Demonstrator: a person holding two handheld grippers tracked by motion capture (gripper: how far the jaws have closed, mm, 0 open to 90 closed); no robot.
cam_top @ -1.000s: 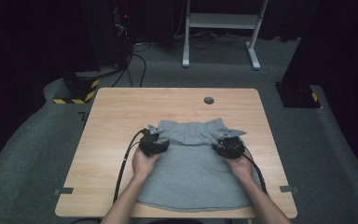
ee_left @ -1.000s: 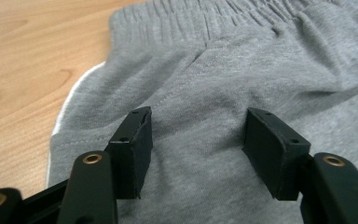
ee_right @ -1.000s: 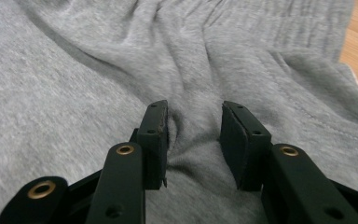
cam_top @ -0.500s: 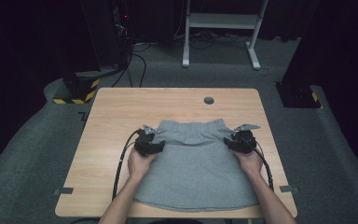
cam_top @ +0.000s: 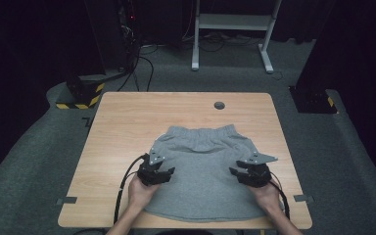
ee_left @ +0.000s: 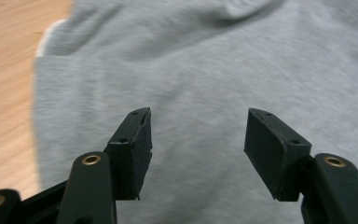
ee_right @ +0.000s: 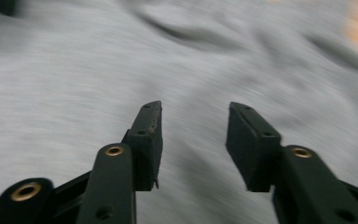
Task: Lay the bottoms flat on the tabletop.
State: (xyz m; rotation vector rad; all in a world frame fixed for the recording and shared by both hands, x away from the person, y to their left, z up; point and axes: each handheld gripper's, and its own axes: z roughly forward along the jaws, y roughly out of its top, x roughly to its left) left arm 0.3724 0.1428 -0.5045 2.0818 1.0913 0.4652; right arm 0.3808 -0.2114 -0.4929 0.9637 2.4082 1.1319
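A pair of grey shorts (cam_top: 203, 161) lies flat on the wooden table (cam_top: 127, 122), waistband toward the far side. My left gripper (cam_top: 164, 171) hovers over the garment's left part, jaws open with bare cloth between them. In the left gripper view, my left gripper (ee_left: 196, 126) stands above the grey fabric (ee_left: 200, 60) beside a strip of table (ee_left: 4, 70). My right gripper (cam_top: 237, 172) is over the right part of the shorts. Its jaws have just been closing a little but remain apart. The right gripper view shows my right gripper (ee_right: 194, 119) over blurred cloth (ee_right: 74, 70), gripping nothing.
A round dark grommet (cam_top: 219, 105) sits in the tabletop near the far edge. Behind the table stand a white frame (cam_top: 235, 22) and a yellow-black block (cam_top: 81, 95) on the carpet. Black cables (cam_top: 125, 183) trail from the grippers off the near edge.
Both hands have slid over the shorts toward the near edge, the right one first moving outward to the right. The garment now lies flatter and wider.
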